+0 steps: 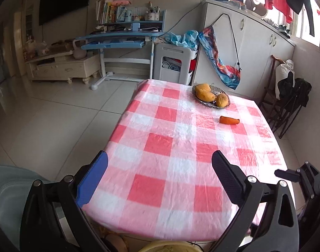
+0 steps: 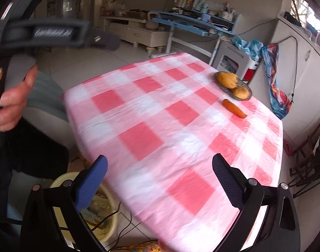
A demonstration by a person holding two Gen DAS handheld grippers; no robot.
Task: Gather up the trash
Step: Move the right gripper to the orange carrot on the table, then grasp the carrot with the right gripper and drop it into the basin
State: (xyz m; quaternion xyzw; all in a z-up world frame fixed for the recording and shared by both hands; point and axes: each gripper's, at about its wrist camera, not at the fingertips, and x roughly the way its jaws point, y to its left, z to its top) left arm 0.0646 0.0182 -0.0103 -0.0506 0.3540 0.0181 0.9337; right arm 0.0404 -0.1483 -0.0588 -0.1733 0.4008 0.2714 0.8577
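A table with a red-and-white checked cloth point(image 1: 181, 147) fills both views point(image 2: 160, 126). A carrot point(image 1: 229, 120) lies on it near the far right; it also shows in the right wrist view point(image 2: 234, 108). My left gripper point(image 1: 160, 178) is open and empty above the table's near edge. My right gripper point(image 2: 160, 180) is open and empty above the near left corner. A yellow bin point(image 2: 105, 216) with wrappers inside stands on the floor below the table's near edge, its rim also in the left wrist view point(image 1: 166, 246).
A metal bowl of mangoes point(image 1: 210, 95) stands at the far end, also in the right wrist view point(image 2: 233, 83). A white cabinet point(image 1: 254, 48) and folding chairs point(image 1: 290, 105) are to the right. A blue desk point(image 1: 122, 40) stands across the tiled floor.
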